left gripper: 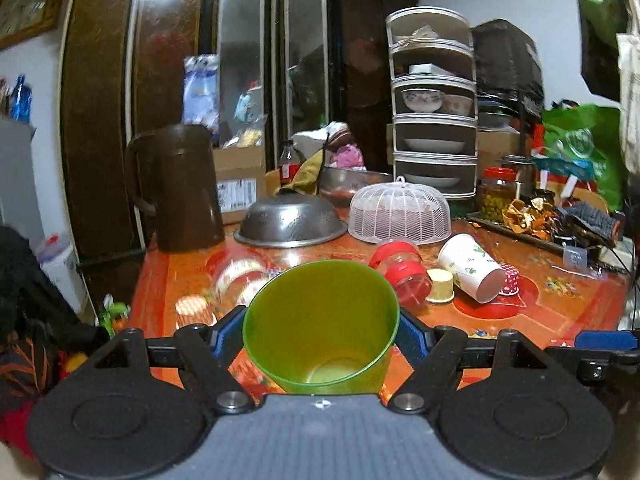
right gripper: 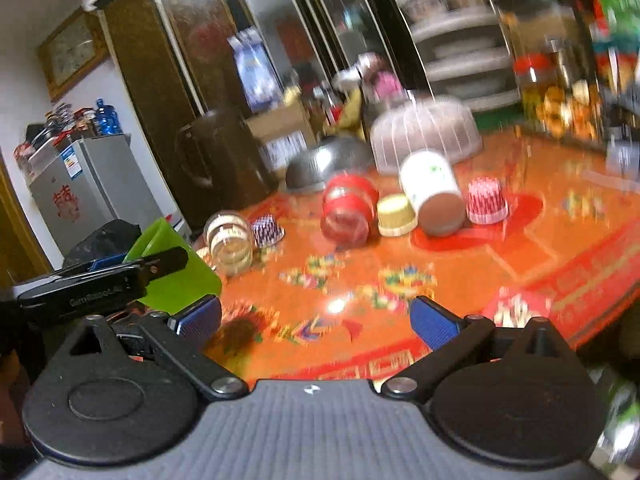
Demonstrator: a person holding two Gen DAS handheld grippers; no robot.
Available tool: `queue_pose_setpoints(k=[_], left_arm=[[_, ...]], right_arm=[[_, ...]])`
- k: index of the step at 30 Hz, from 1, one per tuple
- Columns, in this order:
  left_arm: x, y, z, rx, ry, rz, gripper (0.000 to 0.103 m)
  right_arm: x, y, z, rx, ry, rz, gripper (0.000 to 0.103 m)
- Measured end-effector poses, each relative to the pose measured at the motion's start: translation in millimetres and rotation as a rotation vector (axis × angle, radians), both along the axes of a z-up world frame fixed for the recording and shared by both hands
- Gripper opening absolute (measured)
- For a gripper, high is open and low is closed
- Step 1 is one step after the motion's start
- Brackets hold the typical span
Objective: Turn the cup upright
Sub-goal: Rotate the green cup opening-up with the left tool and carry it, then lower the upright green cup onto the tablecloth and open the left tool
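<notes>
Gripping the green plastic cup between our left gripper's 2 blue pads, mouth facing us; our right gripper gapes empty above the orange table.

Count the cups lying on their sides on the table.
3: a clear cup at left, a red cup in the middle, a white paper cup right of it. Others may be hidden.

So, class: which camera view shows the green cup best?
The left wrist view: the green cup fills the centre, its open mouth and inside visible, clamped between the left tongs. The right wrist view shows only its edge.
</notes>
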State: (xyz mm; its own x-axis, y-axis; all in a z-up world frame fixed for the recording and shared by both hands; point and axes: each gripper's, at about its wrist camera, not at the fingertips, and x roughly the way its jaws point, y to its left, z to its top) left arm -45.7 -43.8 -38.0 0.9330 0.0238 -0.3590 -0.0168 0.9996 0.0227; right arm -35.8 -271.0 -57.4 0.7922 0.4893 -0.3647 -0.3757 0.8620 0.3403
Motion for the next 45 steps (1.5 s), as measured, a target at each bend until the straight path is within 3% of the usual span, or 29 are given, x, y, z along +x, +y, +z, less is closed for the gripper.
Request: queue_pose_setpoints(k=[4, 15, 30, 35, 45], left_arm=[[8.7, -2.4, -15.8, -0.004, 0.054, -0.013, 0.079], [22.0, -15.8, -16.6, 0.064, 0.07, -0.049, 0.079], [26.2, -25.0, -20.2, 0.12, 0.041, -0.061, 0.08], [27.0, -26.5, -23.2, 0.117, 0.032, -0.08, 0.093], [19.8, -22.7, -30.7, 0.135, 0.032, -0.088, 0.097]], right_arm=[[4.2, 11.2, -7.6, -0.044, -0.035, -0.025, 0.102], [-4.0, 6.8, -12.1, -0.035, -0.035, -0.055, 0.102], [-6.8, 8.1, -17.2, -0.049, -0.013, -0.034, 0.102], [-10.0, 5.5, -17.1, -0.038, -0.014, -0.033, 0.102], [-13.0, 0.5, -17.2, -0.025, -0.013, -0.033, 0.102]])
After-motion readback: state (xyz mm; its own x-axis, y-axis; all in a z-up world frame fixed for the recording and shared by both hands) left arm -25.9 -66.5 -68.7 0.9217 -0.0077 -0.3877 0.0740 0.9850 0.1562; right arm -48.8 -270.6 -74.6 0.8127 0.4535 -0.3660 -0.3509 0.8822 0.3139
